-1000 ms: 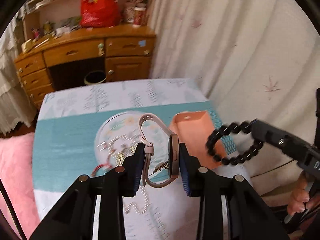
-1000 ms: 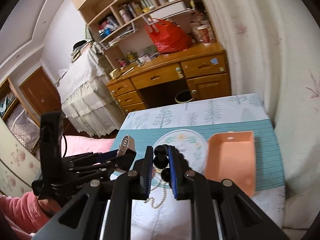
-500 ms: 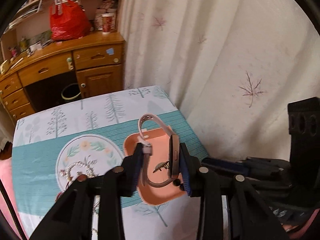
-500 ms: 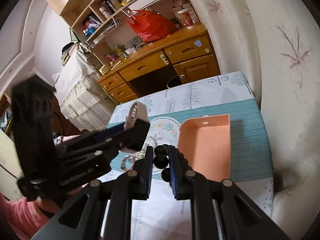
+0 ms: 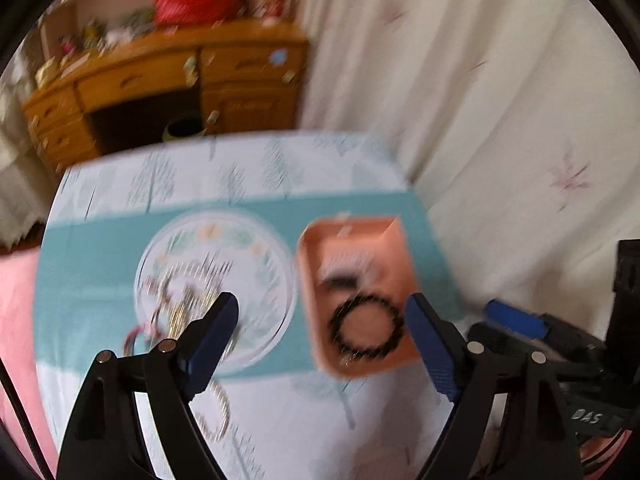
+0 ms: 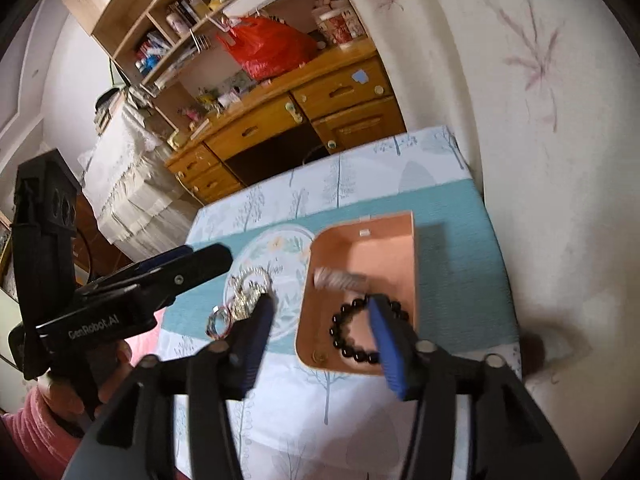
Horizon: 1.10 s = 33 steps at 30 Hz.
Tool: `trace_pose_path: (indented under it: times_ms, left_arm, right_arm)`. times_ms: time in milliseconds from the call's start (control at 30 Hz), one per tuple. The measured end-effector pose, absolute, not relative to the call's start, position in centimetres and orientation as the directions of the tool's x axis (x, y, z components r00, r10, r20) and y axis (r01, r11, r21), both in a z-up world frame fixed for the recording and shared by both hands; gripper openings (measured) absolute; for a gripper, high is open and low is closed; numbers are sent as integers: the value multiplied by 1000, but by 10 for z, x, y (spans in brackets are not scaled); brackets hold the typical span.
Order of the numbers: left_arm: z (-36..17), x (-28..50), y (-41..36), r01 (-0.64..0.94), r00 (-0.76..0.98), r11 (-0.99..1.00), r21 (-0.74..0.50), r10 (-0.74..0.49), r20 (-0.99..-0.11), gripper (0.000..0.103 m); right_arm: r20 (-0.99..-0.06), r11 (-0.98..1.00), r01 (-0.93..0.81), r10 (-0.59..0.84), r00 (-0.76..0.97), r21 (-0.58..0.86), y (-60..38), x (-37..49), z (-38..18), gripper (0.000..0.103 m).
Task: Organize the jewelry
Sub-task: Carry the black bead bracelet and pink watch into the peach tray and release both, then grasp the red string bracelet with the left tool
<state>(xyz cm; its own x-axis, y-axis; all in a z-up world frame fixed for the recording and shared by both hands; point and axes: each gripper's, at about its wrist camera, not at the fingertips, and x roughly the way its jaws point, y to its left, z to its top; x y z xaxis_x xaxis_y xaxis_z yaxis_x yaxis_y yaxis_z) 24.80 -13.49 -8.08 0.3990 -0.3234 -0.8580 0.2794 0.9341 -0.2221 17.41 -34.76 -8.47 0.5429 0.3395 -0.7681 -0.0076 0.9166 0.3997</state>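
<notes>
- One orange tray (image 6: 414, 264) on the table (image 6: 452, 372).
- One black bead bracelet (image 6: 352, 340) in the tray.
- One pale strap-like item (image 6: 340, 279) in the tray, too blurred to name.
- One small gold piece (image 6: 319, 357) at the tray's near corner.
- One round printed mat (image 6: 288, 280) beside the tray.
- One tangled heap of silvery chains and rings (image 6: 240, 300) on the mat; the pieces cannot be counted.
- One pearl strand (image 5: 218, 412) on the cloth.
- Two grippers: left gripper (image 5: 322, 312), right gripper (image 6: 320, 316), two fingers each.

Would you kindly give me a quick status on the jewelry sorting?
Both jaws opening, nothing between them. Black bead bracelet and watch lying in the orange tray. Chains left on tablecloth. Nothing in the way.
</notes>
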Motion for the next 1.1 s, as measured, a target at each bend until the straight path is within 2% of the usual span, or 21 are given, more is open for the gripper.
trace_pose_path:
  times_ms: [100, 267, 367, 567, 867, 1100]
  left_arm:
    - [-103, 238, -111, 196, 349, 962, -192, -251, -903, 84]
    - [-138, 217, -66, 107, 244, 978, -178, -199, -949, 84]
    - [-152, 202, -47, 86, 219, 989, -119, -135, -966, 84]
    - [-174, 173, -10, 94, 148, 992, -84, -98, -984, 84]
    - [-193, 153, 26, 129, 23, 991, -38, -41, -999, 84]
    - [-192, 168, 53, 177, -4, 984, -2, -1, -1000, 88]
  right_arm:
    - [-806, 937, -32, 316, 500, 348, -334, 170, -95, 69]
    - [-866, 952, -109, 305, 397, 285, -307, 158, -120, 70]
    - [-896, 953, -160, 298, 328, 258, -289, 148, -136, 70]
    - [-935, 935, -300, 263, 237, 187, -254, 122, -163, 70]
    - [-956, 834, -550, 199, 216, 50, -190, 80, -195, 70]
    - [-940, 764, -644, 242, 241, 31, -141, 67, -205, 70]
